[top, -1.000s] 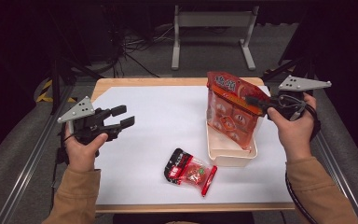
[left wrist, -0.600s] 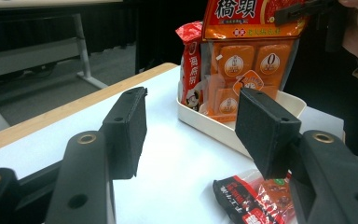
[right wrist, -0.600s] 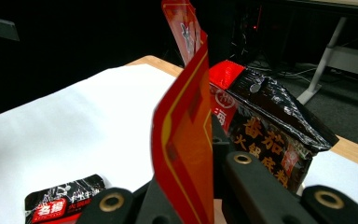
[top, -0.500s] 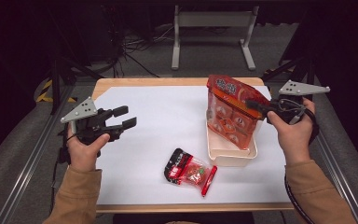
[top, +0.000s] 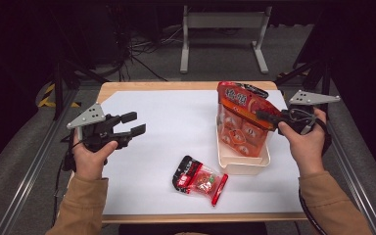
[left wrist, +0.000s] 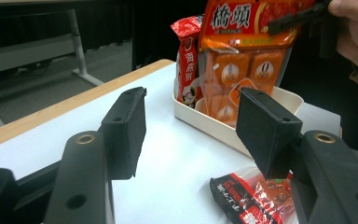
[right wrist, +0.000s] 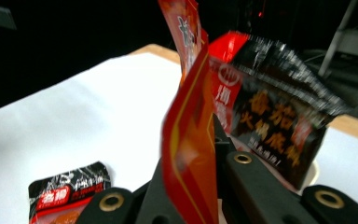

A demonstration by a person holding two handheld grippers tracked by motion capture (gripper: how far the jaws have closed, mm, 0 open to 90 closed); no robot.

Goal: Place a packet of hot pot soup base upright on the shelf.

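A big orange snack bag stands upright in a cream tray at the right of the white table. My right gripper is shut on the bag's top edge, seen close in the right gripper view as the orange bag pinched between the black jaws. Behind it in the tray stand a black-and-red packet and a red packet. My left gripper hovers over the table's left side, open, with nothing between its fingers. A small red-and-black packet lies flat on the table in front.
A white sheet covers the wooden table, whose edge shows at the back. Metal rails run along both sides. A grey stand and cables sit on the floor beyond.
My right hand has sunk a little, lowering the orange bag further into the tray. The left gripper and the small packet have stayed put.
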